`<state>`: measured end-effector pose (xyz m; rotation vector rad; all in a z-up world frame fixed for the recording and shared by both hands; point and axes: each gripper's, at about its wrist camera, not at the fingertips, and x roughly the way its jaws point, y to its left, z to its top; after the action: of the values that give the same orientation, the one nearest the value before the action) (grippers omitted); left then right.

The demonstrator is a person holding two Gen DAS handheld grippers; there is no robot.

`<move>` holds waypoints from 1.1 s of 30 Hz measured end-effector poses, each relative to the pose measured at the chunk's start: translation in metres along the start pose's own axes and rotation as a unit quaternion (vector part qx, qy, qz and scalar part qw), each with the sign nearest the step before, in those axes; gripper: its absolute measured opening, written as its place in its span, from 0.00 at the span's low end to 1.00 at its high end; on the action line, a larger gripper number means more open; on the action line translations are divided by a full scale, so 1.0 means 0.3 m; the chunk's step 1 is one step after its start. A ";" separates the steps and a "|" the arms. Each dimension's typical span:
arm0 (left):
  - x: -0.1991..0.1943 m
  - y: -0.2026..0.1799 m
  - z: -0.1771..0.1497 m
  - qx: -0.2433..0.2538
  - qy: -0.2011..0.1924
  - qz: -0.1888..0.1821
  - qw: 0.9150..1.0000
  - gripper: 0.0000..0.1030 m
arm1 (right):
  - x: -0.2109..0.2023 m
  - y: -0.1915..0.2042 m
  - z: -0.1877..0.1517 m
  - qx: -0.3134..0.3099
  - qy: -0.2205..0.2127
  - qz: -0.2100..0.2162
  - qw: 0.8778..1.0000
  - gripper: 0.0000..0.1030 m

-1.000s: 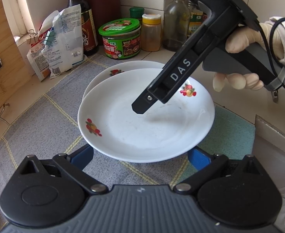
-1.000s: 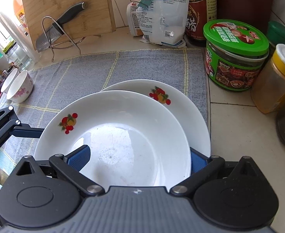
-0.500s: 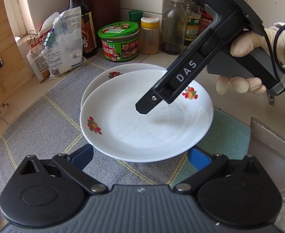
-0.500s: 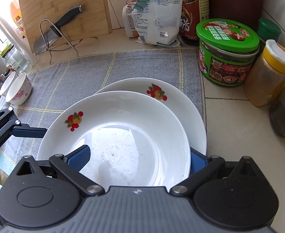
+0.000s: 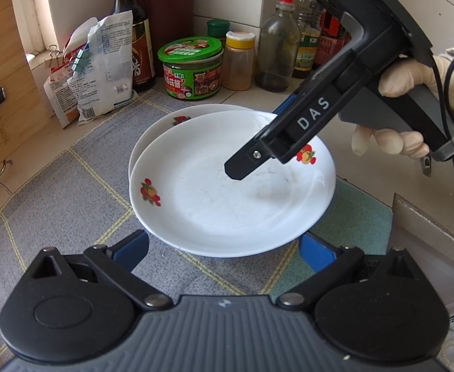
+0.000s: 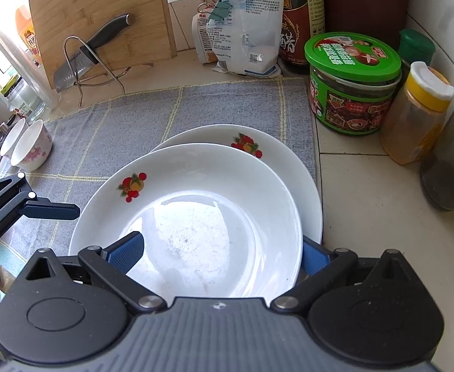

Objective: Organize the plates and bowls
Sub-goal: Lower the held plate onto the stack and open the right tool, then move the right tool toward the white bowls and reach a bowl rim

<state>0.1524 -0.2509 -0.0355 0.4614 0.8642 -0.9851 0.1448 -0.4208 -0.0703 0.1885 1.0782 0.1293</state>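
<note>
Plates: upper plate point(image 6: 196, 217) overlaps lower plate point(image 6: 301, 173), off-centre toward 7 o'clock; you must align them.
Bowls: pink-flowered bowls point(image 6: 30, 145) at 9 o'clock, unsorted.
Right claw point(image 6: 220, 255): grip on upper plate's near rim cannot be told.
Left claw point(image 5: 224, 248): wide open, empty.

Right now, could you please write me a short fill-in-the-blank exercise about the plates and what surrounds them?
1. The top plate rests partly on a second ____.
2. Both plates sit on a grey ____ with yellow lines.
3. The jar beyond the plates has a ____ lid.
4. The knife leans against a wooden ____.

Missing words: plate; cloth; green; board
</note>
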 end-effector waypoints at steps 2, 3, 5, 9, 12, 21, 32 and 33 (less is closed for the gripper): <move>0.000 0.003 0.001 -0.002 0.001 -0.001 1.000 0.99 | -0.005 0.000 -0.003 0.000 0.000 -0.001 1.000 1.00; 0.000 0.003 0.001 -0.003 0.001 -0.001 1.000 0.99 | -0.007 0.001 -0.004 0.001 0.000 -0.001 1.000 1.00; -0.003 0.004 0.001 -0.004 -0.001 -0.001 1.000 0.99 | -0.014 0.002 -0.007 0.001 -0.001 -0.003 1.000 1.00; 0.001 0.008 0.005 -0.007 0.000 0.000 1.000 0.99 | -0.025 0.001 -0.014 0.004 -0.004 -0.005 1.000 1.00; 0.005 0.011 0.006 -0.008 0.000 0.000 1.000 0.99 | -0.035 -0.003 -0.018 0.005 -0.007 -0.008 1.000 1.00; 0.016 0.014 -0.002 -0.013 0.000 0.000 1.000 0.99 | -0.056 -0.009 -0.041 0.009 -0.005 -0.013 1.000 1.00; 0.031 0.060 -0.031 -0.055 -0.035 0.033 0.997 0.99 | -0.089 0.068 -0.033 -0.047 -0.035 -0.069 0.996 1.00; 0.024 0.061 -0.034 -0.057 -0.041 0.032 0.997 0.99 | -0.084 0.081 -0.034 -0.060 -0.036 -0.079 0.994 1.00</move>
<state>0.1658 -0.2387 -0.0481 0.3462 0.8222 -0.8843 0.1237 -0.4012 -0.0479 -0.0006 1.0065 0.0439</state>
